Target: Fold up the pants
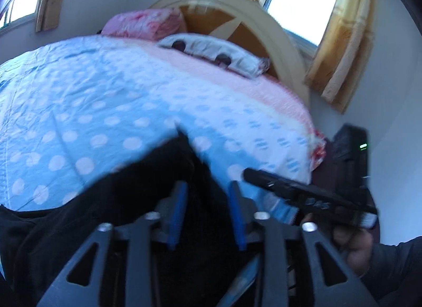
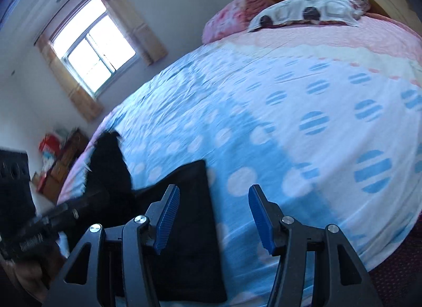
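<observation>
Black pants (image 2: 184, 241) lie on the dotted bedspread (image 2: 290, 135) near the bed's edge, partly folded, one end still rumpled. Left gripper (image 1: 208, 214) and right gripper (image 2: 213, 220) both gape, holding nothing; further folds probably remain.

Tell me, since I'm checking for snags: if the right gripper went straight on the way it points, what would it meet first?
Probably the polka-dot bedspread: the open right gripper has bare cover ahead, with the black pants just off its left side. Depth is unclear.
</observation>
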Demonstrator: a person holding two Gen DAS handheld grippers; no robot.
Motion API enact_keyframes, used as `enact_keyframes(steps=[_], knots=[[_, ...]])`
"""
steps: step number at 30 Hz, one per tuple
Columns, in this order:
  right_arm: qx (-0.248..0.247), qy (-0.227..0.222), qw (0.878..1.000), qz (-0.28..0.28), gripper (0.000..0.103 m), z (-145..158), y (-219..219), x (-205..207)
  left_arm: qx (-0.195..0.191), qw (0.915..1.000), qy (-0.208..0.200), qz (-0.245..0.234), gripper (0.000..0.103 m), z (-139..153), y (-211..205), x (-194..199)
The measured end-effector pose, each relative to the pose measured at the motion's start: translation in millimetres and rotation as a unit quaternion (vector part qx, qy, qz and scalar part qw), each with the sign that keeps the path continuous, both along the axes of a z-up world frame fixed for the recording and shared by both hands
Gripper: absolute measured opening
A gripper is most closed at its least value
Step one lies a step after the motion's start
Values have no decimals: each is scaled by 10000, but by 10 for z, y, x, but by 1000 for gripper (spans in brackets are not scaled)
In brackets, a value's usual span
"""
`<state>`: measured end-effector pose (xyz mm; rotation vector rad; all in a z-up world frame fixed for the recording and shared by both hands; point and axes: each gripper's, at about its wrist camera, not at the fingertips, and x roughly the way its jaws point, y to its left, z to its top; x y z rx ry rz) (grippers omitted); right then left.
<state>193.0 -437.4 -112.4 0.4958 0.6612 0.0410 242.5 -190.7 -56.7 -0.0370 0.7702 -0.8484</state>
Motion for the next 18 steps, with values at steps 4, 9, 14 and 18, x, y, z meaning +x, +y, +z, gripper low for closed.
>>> enact_keyframes(steps=[4,9,14,18], knots=[[35,-26,9999,156,57,0,29,8,10,9988,-467,160,70,151,200,-150],[-279,-154,9941,1038,57,84,377,-26,570,9912,-791,892,81,35,678,-238],[-1074,58,9813,1596,57,66,736,-102,1300,9689,-947,1880,89,-253,1164,-305],[-1627,48,9674,1942,57,116,882,-210,1179,9642,-793,2239,89,-394,1461,-393]])
